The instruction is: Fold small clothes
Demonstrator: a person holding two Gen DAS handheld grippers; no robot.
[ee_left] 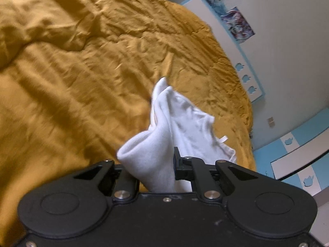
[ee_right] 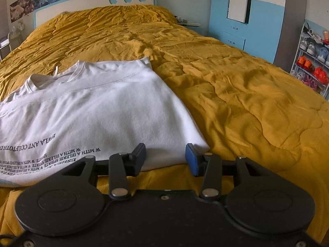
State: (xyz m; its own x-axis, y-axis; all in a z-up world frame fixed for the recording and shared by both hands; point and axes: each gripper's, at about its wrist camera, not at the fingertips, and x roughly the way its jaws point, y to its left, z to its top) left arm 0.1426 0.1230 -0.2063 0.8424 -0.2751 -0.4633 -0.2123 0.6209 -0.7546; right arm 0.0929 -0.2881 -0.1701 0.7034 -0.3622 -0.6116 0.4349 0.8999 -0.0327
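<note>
A white T-shirt [ee_right: 102, 107] with black lettering lies on the mustard quilt [ee_right: 236, 94], collar toward the headboard. Its right side is folded in to a straight edge. My right gripper [ee_right: 165, 154] hovers at the shirt's near right corner. Its blue pads [ee_right: 191, 156] stand apart, and the hem shows between them without being pinched. In the left wrist view my left gripper [ee_left: 156, 164] is shut on a bunched fold of the white shirt [ee_left: 181, 119], which rises off the quilt [ee_left: 82, 72] in front of the fingers. Cloth hides the left finger.
The bed fills both views. A white and blue headboard [ee_right: 92, 2] stands at its far end. A blue wardrobe [ee_right: 246, 20] and a shoe rack [ee_right: 312, 55] stand to the right of the bed. The quilt is wrinkled right of the shirt.
</note>
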